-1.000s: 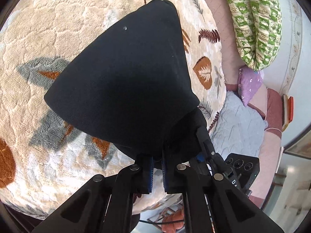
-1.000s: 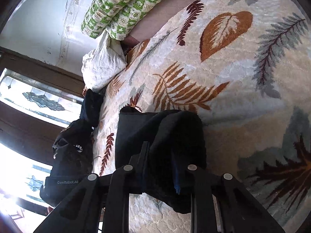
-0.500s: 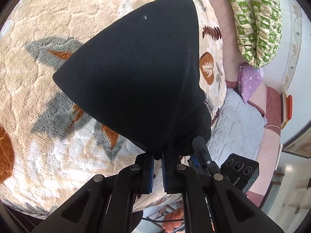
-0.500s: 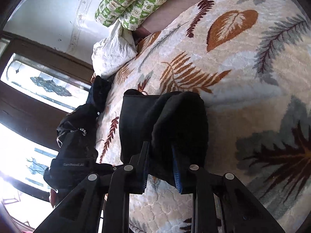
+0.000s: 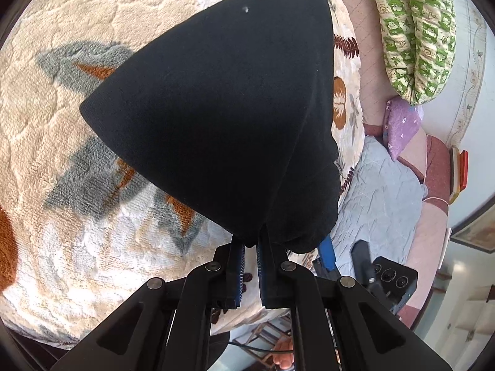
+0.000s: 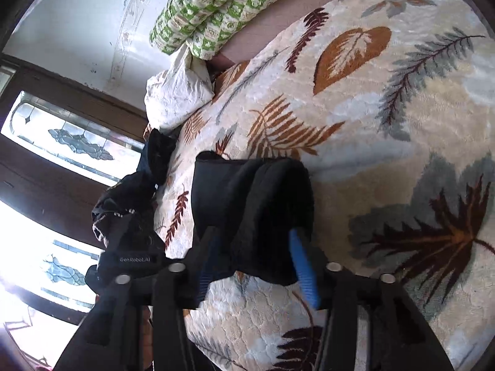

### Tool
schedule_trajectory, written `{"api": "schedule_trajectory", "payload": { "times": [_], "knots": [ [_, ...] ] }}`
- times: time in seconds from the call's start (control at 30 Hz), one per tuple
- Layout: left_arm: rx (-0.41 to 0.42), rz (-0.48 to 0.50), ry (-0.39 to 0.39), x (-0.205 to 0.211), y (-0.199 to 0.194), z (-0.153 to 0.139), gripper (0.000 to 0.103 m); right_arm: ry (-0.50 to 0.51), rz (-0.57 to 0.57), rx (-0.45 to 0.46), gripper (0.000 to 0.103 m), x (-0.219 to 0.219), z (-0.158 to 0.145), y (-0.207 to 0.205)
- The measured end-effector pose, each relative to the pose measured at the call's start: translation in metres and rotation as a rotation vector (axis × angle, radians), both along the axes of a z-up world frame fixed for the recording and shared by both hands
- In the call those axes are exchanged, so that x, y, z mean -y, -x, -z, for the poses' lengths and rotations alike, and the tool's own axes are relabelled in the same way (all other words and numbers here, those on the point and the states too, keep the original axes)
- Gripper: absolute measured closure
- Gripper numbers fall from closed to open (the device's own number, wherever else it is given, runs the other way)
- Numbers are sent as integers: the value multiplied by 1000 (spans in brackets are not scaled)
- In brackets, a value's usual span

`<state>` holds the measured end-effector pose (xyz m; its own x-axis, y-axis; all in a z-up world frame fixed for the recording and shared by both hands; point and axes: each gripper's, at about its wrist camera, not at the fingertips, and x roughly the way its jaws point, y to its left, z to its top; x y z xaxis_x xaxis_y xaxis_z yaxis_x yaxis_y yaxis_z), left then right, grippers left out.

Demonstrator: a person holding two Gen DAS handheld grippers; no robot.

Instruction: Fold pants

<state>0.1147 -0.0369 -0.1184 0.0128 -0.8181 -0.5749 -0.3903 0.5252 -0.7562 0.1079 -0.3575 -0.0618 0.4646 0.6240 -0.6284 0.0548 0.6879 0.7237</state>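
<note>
Currently we log our left claw point(image 5: 250, 249) clamped on the black pants point(image 5: 222, 117), lifted above the leaf-print blanket point(image 5: 55, 160). Our right claw point(image 6: 256, 256) stands apart, its fingers astride the pants' folded edge.

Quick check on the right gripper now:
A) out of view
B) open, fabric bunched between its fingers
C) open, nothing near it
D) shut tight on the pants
B: the right gripper has its blue-padded fingers spread wide with the black pants bunched between them, while the left gripper pinches the cloth.
</note>
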Motion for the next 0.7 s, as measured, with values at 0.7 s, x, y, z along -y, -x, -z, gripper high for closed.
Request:
{"api": "schedule_trajectory", "payload": {
  "times": [0.7],
  "knots": [
    [19, 16, -14, 5, 1, -3, 97, -69, 16, -94, 6, -17, 6, -34]
  ]
}}
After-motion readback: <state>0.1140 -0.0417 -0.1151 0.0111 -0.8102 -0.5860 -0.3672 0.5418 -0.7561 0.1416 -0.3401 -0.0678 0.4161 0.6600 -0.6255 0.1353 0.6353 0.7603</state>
